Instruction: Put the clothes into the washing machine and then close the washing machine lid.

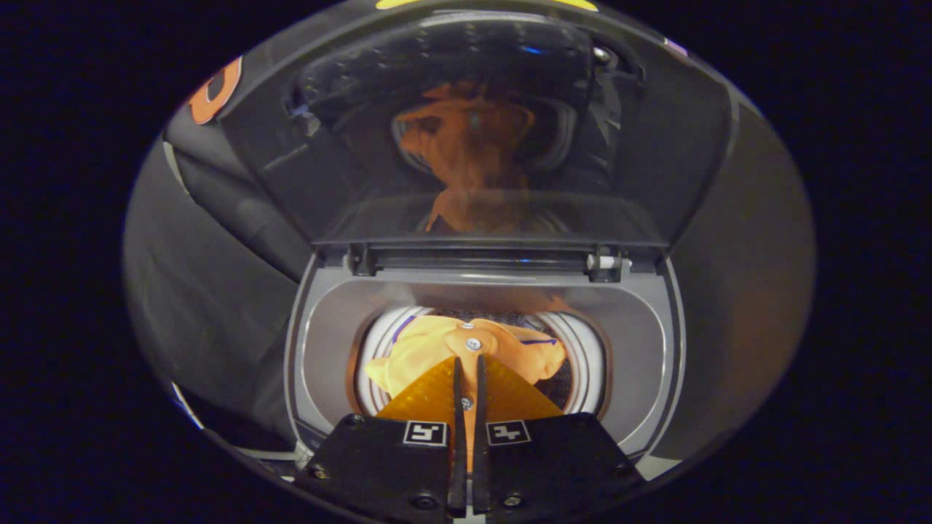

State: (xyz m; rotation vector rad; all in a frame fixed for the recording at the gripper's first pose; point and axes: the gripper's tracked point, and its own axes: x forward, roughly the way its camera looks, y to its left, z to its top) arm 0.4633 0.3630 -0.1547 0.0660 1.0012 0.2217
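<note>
Washing machine [641, 342], top-loading, seen from above through my gripper [470, 364]. Lid [480, 131]: raised upright at the far side, hinged along the far rim, glass reflecting the orange cloth. Drum opening [582, 364]: round, ribbed rim showing left and right of the load, grey surround wide on both sides. Orange garment [437, 349]: bunched inside the drum mouth, just ahead of my fingers. Gripper: pointing down into the opening, fingers nearly together, clenched on a fold of the garment.

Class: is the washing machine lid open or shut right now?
Open: the lid stands raised behind the drum, mirroring the orange garment that the gripper pinches.
</note>
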